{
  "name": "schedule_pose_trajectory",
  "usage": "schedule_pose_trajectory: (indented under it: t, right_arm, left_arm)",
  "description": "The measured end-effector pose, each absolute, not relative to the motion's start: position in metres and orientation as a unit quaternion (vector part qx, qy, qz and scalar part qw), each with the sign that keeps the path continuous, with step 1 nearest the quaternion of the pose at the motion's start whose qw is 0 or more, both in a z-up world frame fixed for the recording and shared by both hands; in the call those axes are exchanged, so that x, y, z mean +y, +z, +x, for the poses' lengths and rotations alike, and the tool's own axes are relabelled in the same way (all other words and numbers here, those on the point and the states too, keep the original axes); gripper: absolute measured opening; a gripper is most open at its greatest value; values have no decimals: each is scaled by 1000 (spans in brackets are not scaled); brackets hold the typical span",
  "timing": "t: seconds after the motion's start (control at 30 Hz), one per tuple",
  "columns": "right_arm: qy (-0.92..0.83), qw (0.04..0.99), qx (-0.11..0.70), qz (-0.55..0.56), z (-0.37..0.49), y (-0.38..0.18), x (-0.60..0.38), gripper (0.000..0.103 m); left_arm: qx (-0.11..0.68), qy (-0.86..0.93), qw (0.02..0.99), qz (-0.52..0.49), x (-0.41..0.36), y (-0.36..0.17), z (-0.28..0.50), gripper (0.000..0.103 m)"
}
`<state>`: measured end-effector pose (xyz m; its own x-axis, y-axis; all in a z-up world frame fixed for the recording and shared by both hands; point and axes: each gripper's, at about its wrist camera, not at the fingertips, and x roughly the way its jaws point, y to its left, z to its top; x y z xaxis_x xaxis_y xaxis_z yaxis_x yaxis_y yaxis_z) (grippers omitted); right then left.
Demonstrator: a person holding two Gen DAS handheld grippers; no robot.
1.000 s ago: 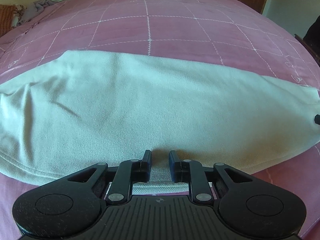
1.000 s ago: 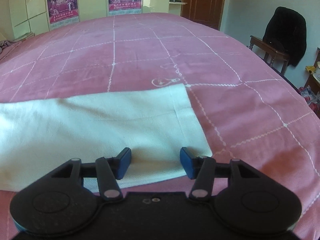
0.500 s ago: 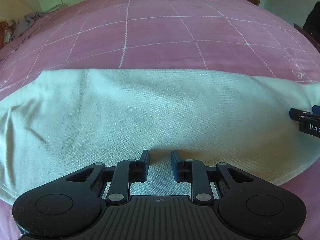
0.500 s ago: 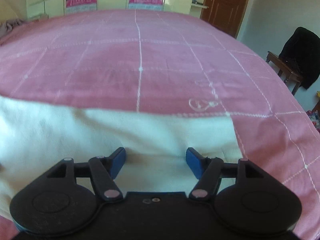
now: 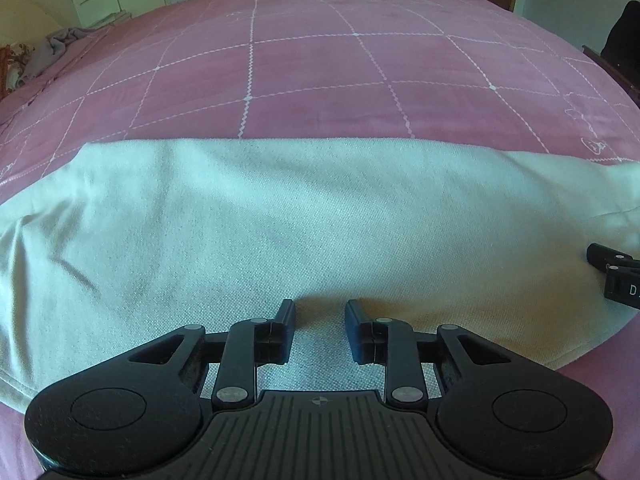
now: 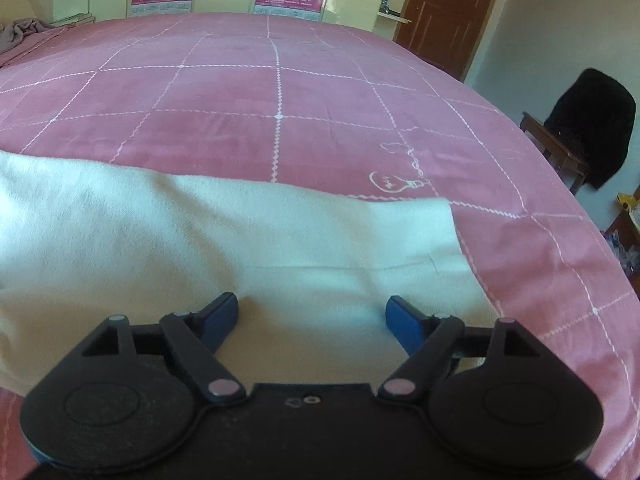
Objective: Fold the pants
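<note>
Since 1 s ago: both grippers let go of the near edge of the pants [image 5: 304, 216]. Left gripper [image 5: 320, 322] was pinched almost shut on a fabric ridge; its jaws have just been opening and now stand a little apart, cloth lying flat in the gap, pads not pressing it. Right gripper [image 6: 312, 314] has just been opening too, now spread wide, pads clear of the cloth, fabric under and between them. Far edge of the pants was bulged and rounded before; now it lies straighter and flatter. The right gripper's fingertip, barely showing at the frame edge earlier, is now plainly in the left wrist view at the right edge [image 5: 614, 272].

Pants: pale, whitish, folded lengthwise into a long band, lying on the pink checked bedspread [image 5: 320, 64] at its near side. Long axis runs left-right across both views, parallel to the near bed edge. Cuff end w/ hem points right [image 6: 456, 240]; the wider end runs off left, can't tell how it ends. Some creases at left.
</note>
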<state>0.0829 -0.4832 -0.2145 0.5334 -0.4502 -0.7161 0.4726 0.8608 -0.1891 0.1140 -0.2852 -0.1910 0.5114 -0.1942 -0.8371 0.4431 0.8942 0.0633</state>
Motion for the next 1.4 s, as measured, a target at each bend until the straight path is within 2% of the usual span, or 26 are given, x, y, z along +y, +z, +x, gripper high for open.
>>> schedule_pose_trajectory:
  t: [0.03, 0.07, 0.13, 0.23, 0.47, 0.6, 0.67, 0.73, 0.8, 1.0, 1.13, 1.27, 1.37, 1.4]
  right_arm:
    - [-268, 870, 412, 30, 82, -214, -486, 100]
    - [-279, 861, 422, 46, 83, -214, -488, 103]
    - [-291, 852, 427, 80, 77, -212, -489, 103]
    - [-275, 852, 440, 63, 75, -211, -484, 103]
    - [-255, 868, 414, 102, 43, -199, -479, 102]
    - [-248, 875, 387, 151, 20, -185, -480, 74]
    - [-251, 880, 375, 146, 10, -178, -475, 69]
    - [-248, 888, 364, 134, 4, -172, -466, 53]
    - [-230, 892, 360, 146, 3, -171, -461, 44]
    - [-231, 864, 370, 251, 1, -189, -482, 43]
    - [-247, 843, 340, 337, -10, -193, -516, 46]
    - [-274, 819, 311, 397, -11, -203, -550, 44]
    - [-287, 813, 310, 401, -1, -212, -563, 31]
    - [-294, 810, 308, 403, 1, -213, -566, 22]
  left_arm:
    - [459, -186, 858, 136, -284, -191, 114, 32]
    - [458, -187, 858, 138, -283, -191, 114, 33]
    - [456, -185, 859, 142, -281, -191, 115, 44]
    - [459, -177, 860, 133, -272, -192, 117, 58]
    - [458, -180, 862, 118, -259, -191, 113, 62]
    - [457, -176, 866, 102, -243, -186, 106, 62]
    - [452, -174, 870, 92, -230, -184, 100, 62]
    - [445, -166, 875, 92, -218, -183, 95, 62]
    - [442, -162, 877, 96, -207, -184, 91, 62]
    - [453, -159, 872, 92, -191, -192, 94, 62]
    - [452, -155, 873, 95, -195, -192, 95, 62]
    - [455, -152, 873, 89, -196, -192, 97, 62]
    - [457, -145, 874, 84, -197, -191, 102, 62]
    - [459, -142, 873, 82, -198, -191, 104, 62]
